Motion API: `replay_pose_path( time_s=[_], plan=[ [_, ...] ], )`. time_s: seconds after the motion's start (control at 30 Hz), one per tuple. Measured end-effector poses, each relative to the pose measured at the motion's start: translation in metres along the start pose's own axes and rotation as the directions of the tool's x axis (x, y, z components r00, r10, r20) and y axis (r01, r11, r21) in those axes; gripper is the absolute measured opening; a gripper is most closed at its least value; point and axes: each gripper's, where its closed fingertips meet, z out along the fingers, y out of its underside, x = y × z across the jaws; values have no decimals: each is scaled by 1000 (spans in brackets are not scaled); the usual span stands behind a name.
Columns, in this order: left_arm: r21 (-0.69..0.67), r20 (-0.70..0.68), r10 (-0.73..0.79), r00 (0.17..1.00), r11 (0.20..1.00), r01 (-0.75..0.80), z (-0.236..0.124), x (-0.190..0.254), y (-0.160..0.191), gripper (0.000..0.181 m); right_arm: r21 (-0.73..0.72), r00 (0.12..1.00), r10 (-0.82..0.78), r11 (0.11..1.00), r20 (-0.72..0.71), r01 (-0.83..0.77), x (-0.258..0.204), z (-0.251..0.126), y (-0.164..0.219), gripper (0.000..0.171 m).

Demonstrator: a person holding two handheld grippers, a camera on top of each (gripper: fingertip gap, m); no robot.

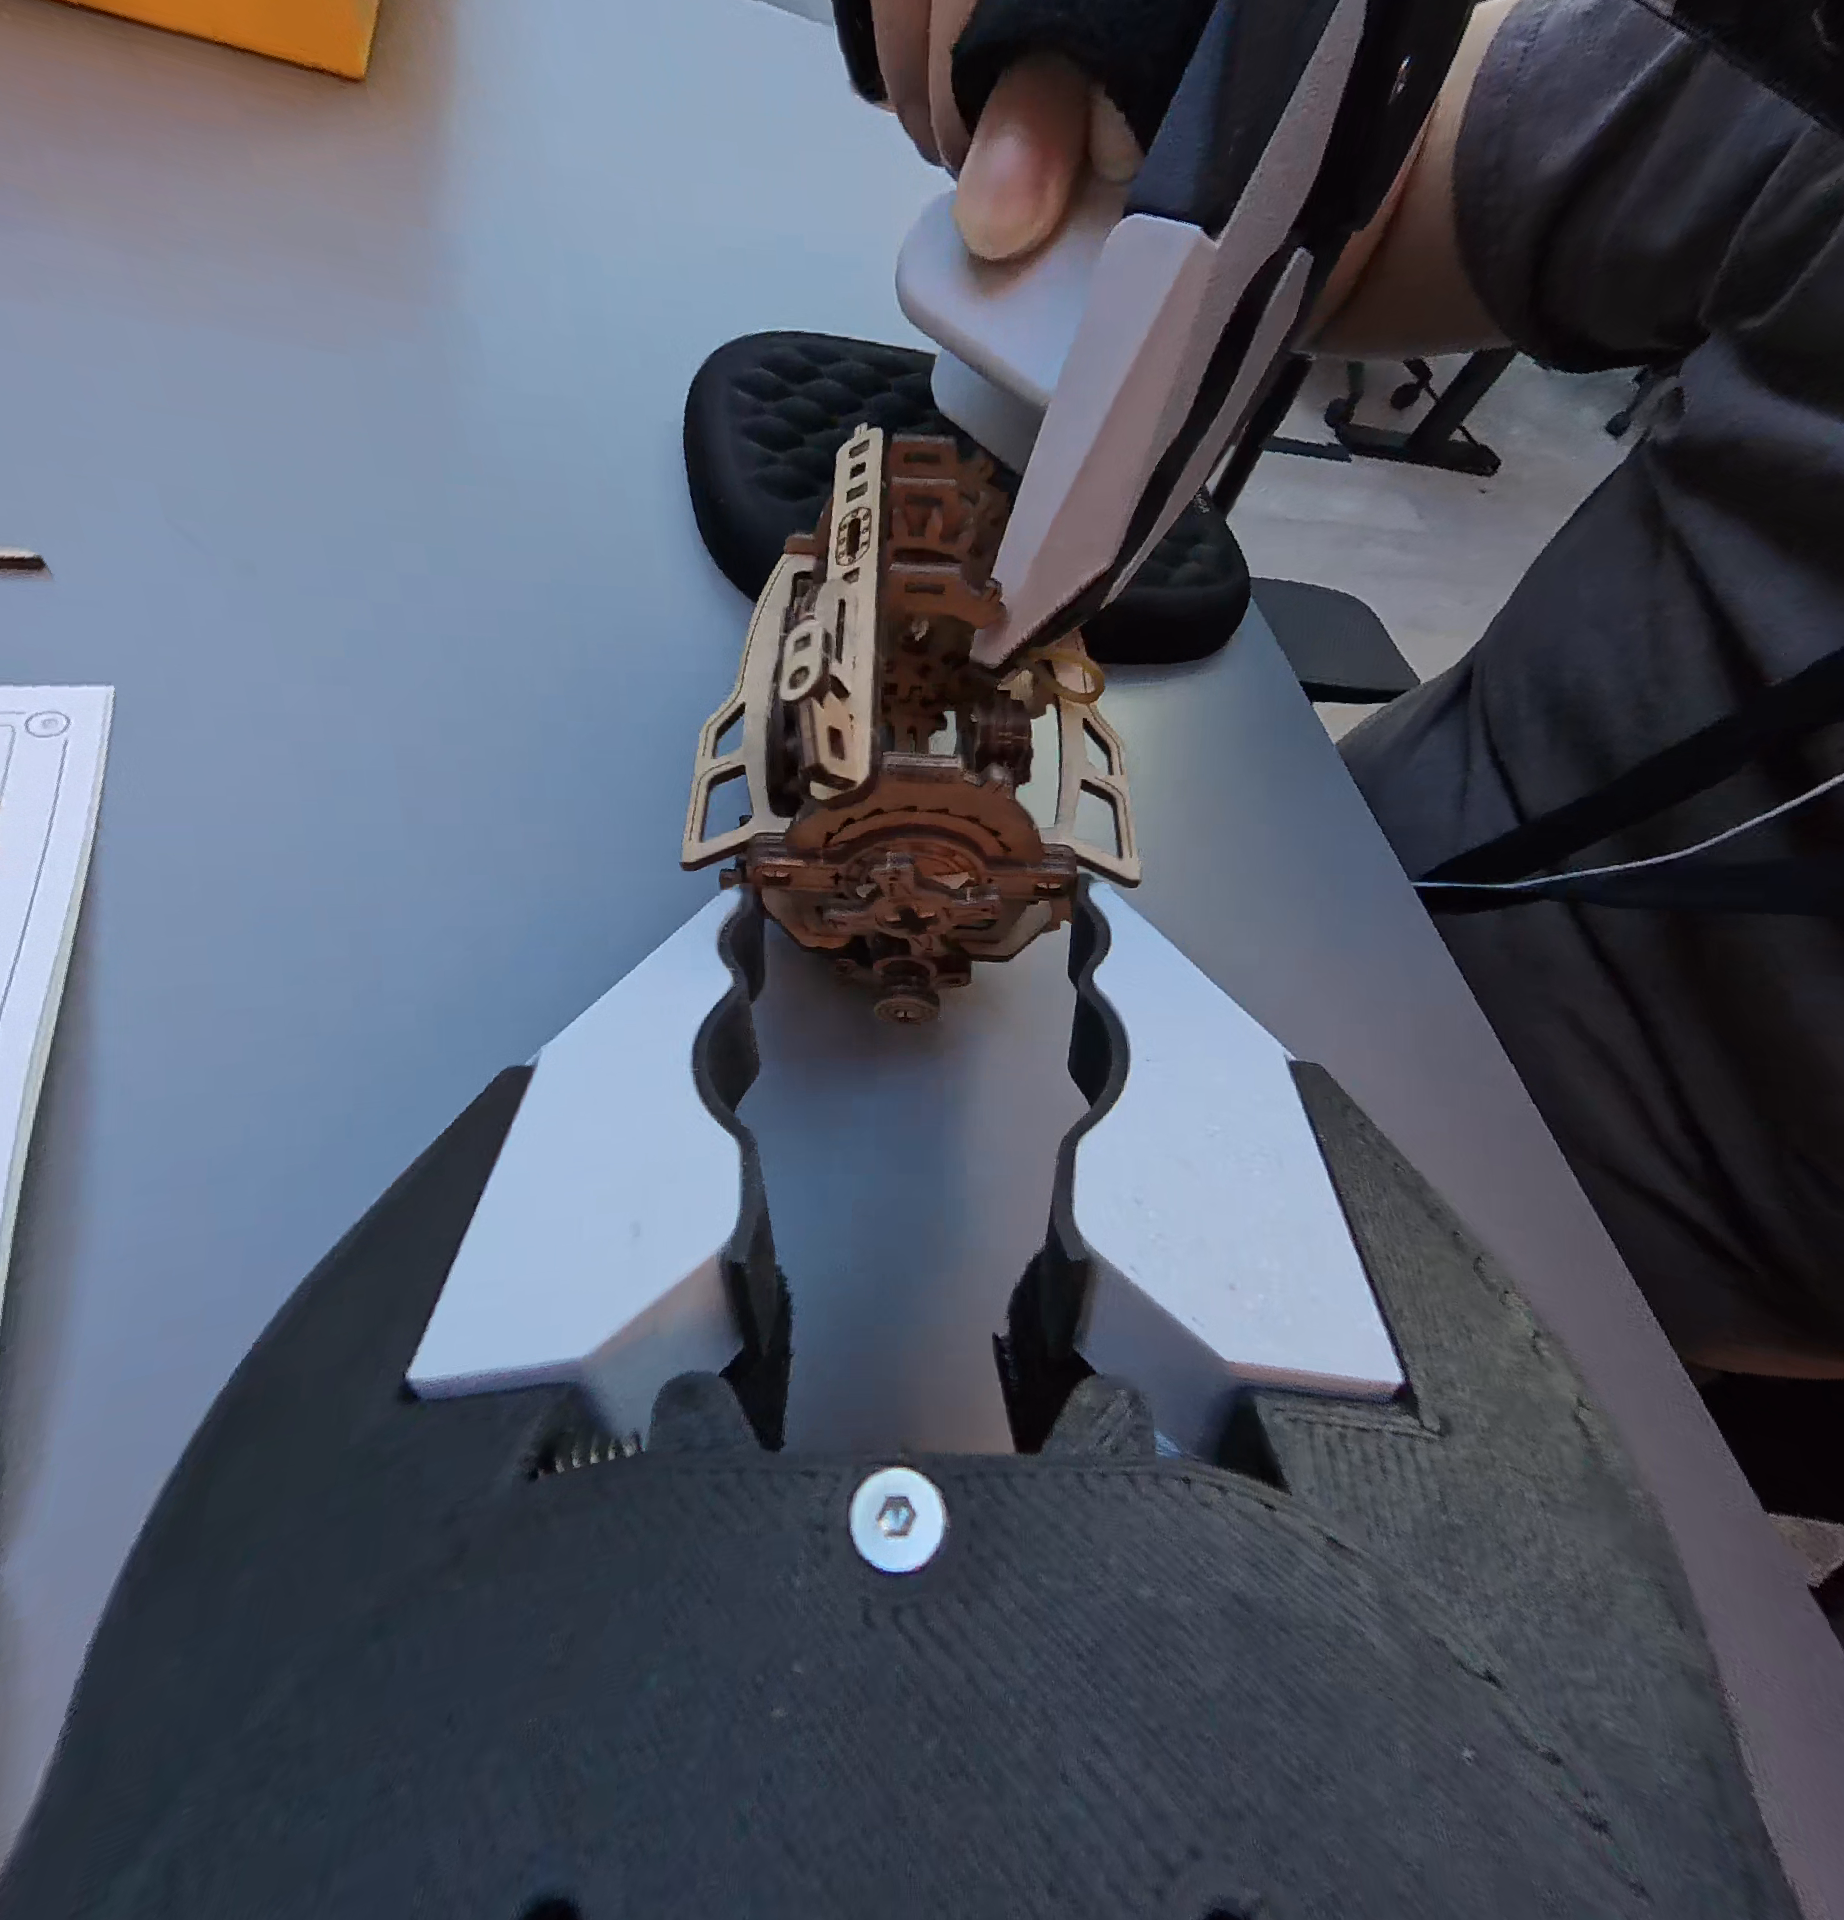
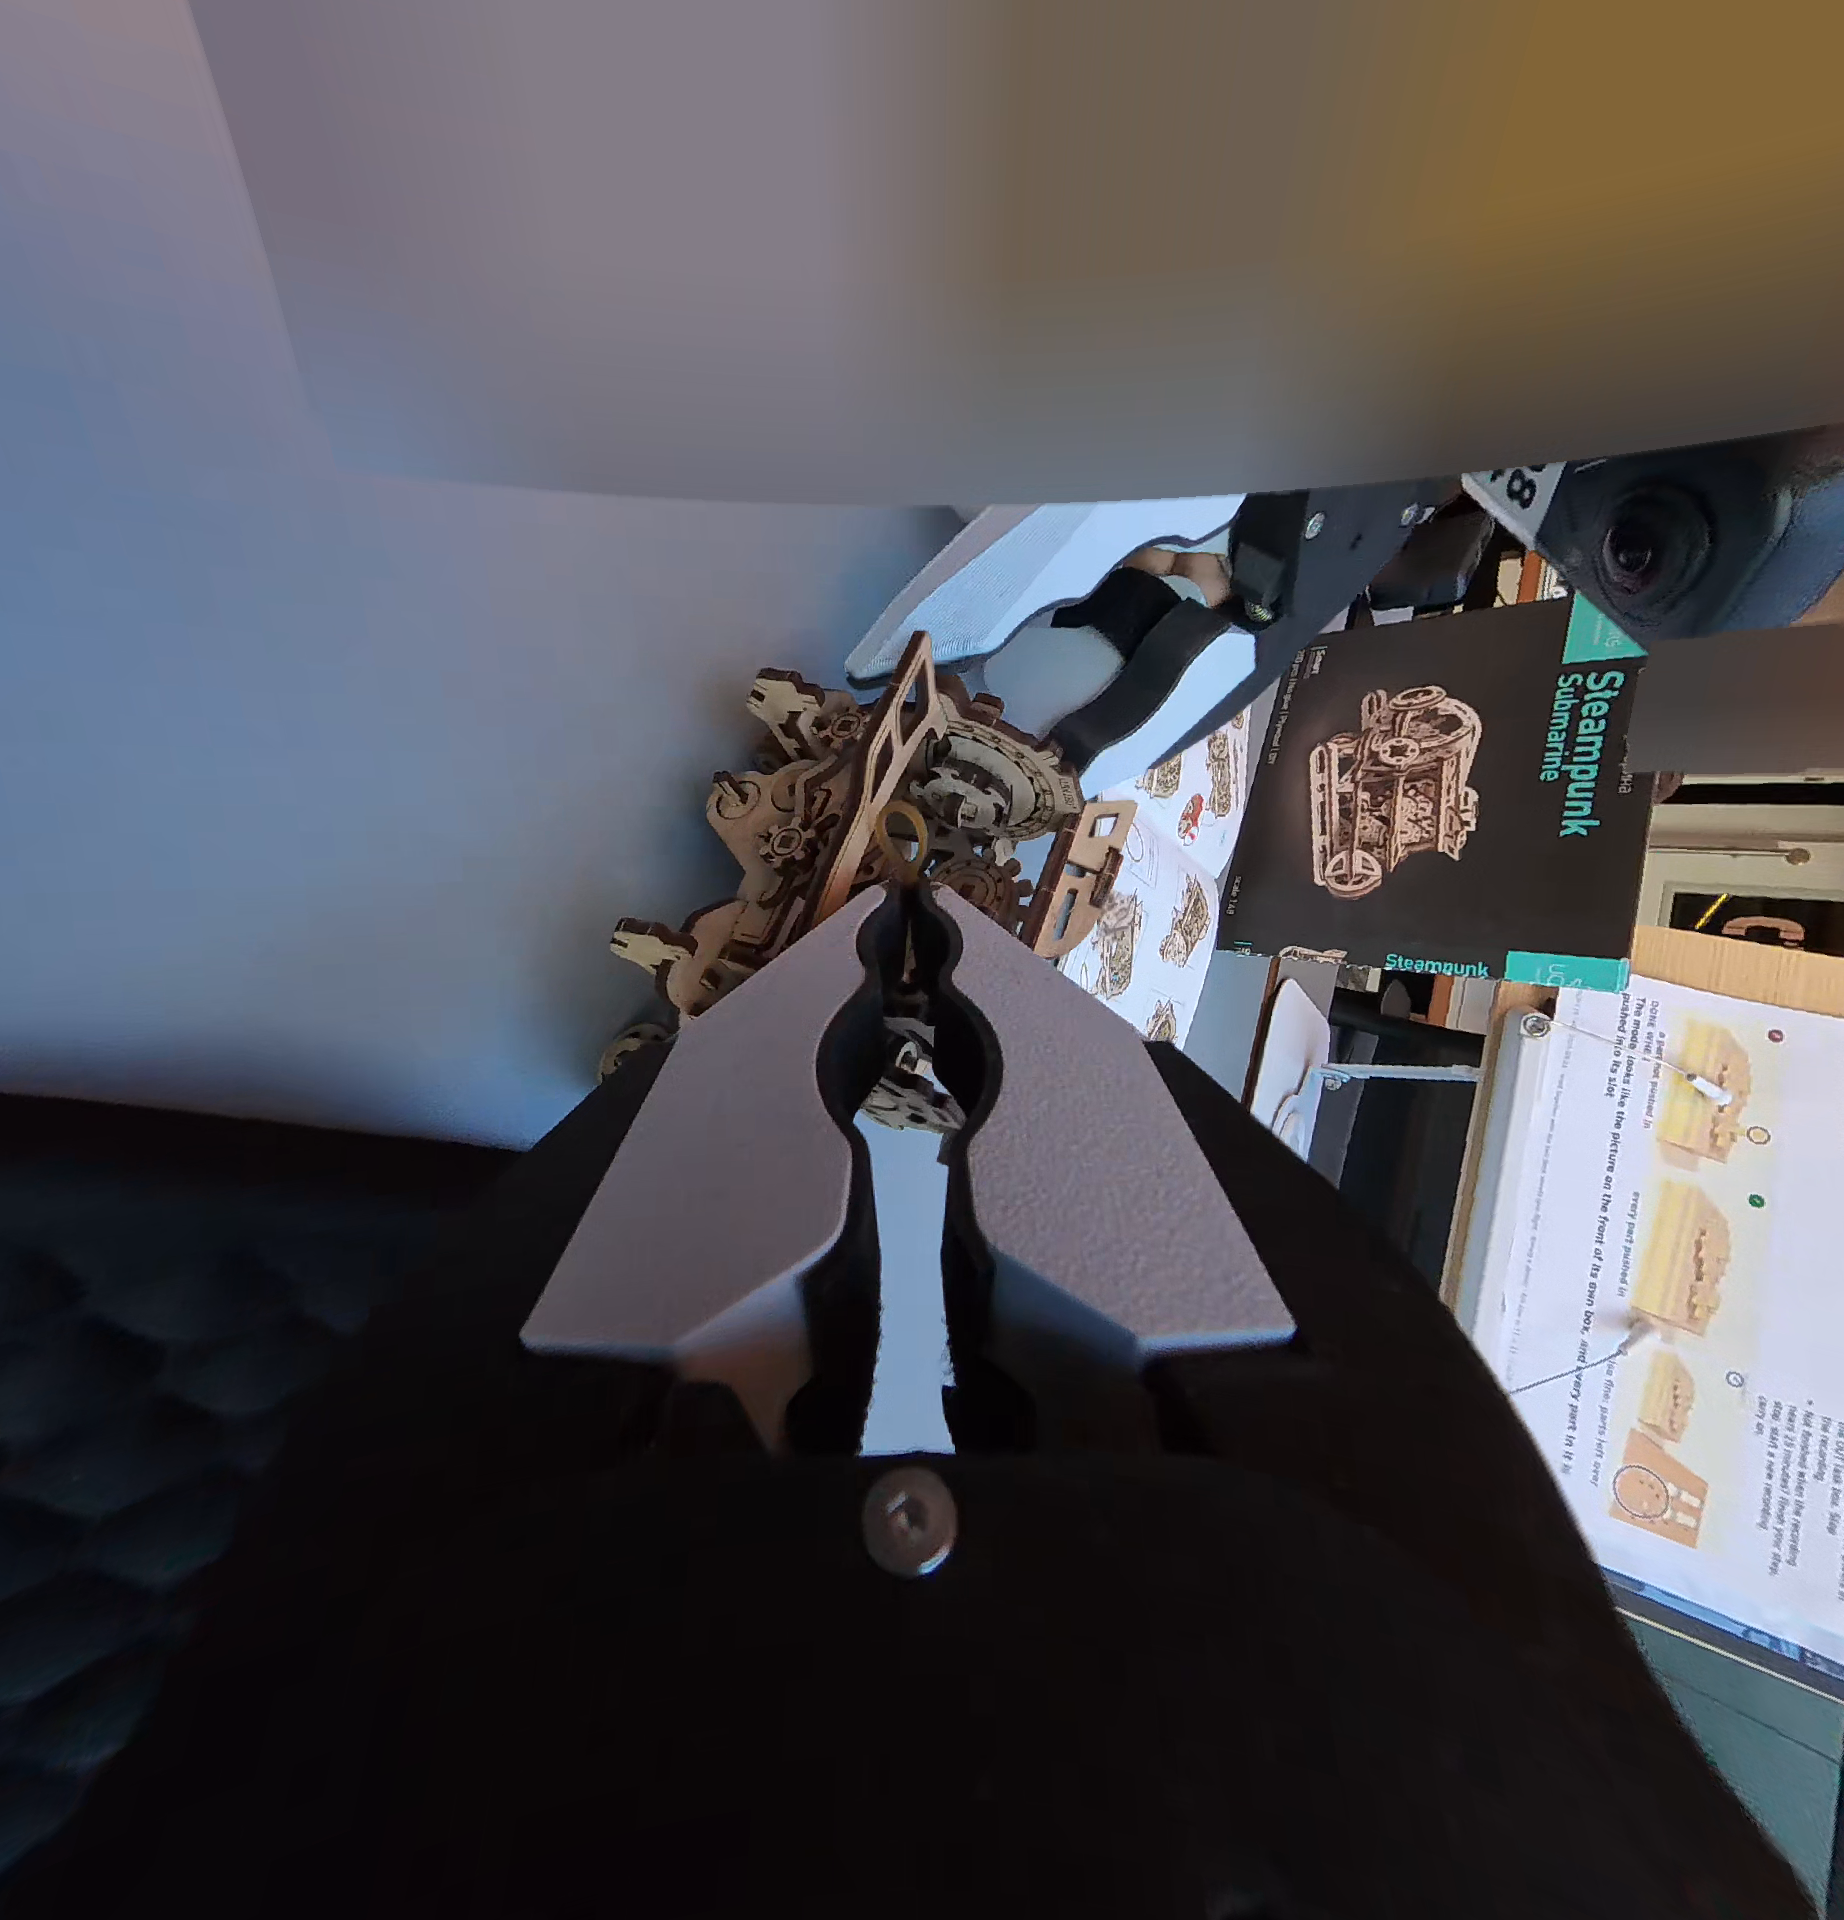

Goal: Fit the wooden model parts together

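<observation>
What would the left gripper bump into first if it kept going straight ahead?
Probably the wooden model: the left gripper, open, already has the model's round front end between its fingertips.

Left tool (image 1: 913,914) spread wide, right tool (image 2: 905,894) pinched closed

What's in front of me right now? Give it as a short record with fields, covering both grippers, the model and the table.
model: wooden model, partly built, on the grey table
left gripper: fingertips on either side of the model's near end
right gripper: shut on rubber band beside the model
also on table: instruction sheet, black pad
</observation>
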Motion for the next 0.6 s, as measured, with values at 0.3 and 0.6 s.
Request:
replay_pose_path(
  time_s=[0.3,0.6],
  plan=[
    [8,-44,-55,998,998,56,1,0,-2,51,-19,1000,6,1000,-2,-6,2,0,4,0],
    [2,24,16,1000,1000,-16,4,0,-2,51,3,971,214,977,102,-215,-2,-1,0,0]
  ],
)
